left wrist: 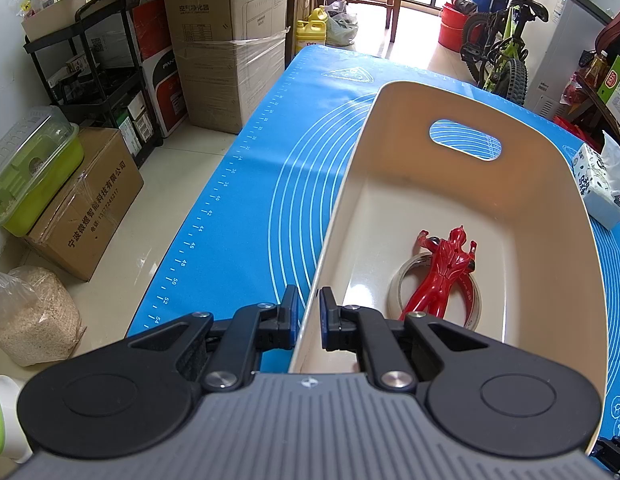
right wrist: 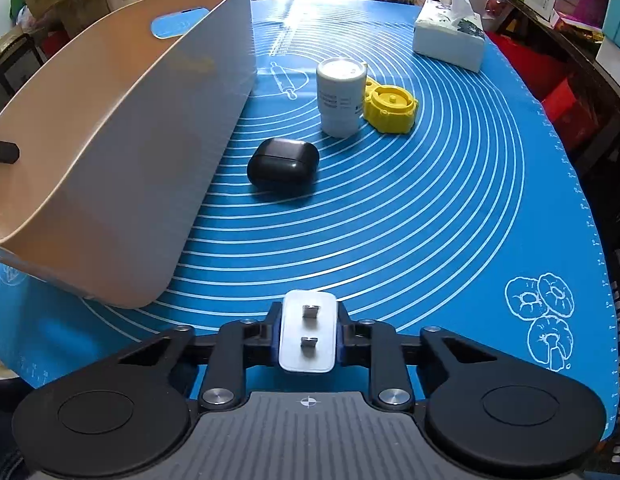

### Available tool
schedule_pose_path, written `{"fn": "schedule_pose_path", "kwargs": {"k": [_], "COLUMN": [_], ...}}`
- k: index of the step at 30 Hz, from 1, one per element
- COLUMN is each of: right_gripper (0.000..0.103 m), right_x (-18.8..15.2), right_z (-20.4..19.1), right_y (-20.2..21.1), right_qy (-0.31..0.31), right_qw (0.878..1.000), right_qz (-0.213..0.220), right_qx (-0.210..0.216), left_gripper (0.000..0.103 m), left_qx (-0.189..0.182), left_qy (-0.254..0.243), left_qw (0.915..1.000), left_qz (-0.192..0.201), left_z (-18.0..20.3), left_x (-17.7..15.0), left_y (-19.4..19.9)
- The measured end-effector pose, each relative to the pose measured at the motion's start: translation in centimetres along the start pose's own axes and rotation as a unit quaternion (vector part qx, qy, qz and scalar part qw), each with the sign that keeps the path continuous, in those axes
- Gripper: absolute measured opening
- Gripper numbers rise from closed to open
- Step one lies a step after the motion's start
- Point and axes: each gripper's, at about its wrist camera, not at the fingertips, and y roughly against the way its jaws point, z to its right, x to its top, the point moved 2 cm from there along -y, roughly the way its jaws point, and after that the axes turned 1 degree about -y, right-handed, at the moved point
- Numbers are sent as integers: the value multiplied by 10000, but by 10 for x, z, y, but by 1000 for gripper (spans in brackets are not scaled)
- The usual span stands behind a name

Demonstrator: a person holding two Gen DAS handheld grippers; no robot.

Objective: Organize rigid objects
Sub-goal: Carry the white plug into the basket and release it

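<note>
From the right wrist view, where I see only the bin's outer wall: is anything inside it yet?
Observer: Yes. A red toy figure lies on the bin's floor.
Operator: Anything else in there?
Observer: A roll of clear tape lies under the figure.
Operator: Is the other hand steadying the bin?
Observer: Yes. The left gripper has its jaws shut on the bin's near wall, one jaw inside and one outside.
</note>
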Motion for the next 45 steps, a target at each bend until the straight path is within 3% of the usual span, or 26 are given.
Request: {"fn": "schedule_pose_path", "kwargs": {"k": [13, 25, 36, 45], "right_gripper": [33, 33, 33, 33], "right_x": [20, 73, 126, 133], "right_z": [6, 21, -29, -79], "right_y": [26, 71, 75, 53], "right_qy": [13, -307, 82, 625], "right_qw": [9981, 9852, 9731, 9730], "right_qz": [600, 1680, 2278, 2138], "right_qx": [-150, -160, 325, 601], "left_gripper": [13, 12, 13, 12], "left_qx": [-3, 12, 32, 52], "left_qy": [-1, 3, -49, -88], "left_qw": [10000, 10000, 10000, 9999], "left_qz": [0, -2, -1, -2], "left_z": [0, -1, -3, -2], "left_x": [0, 0, 1, 1], "left_y": [0, 0, 0, 0]}}
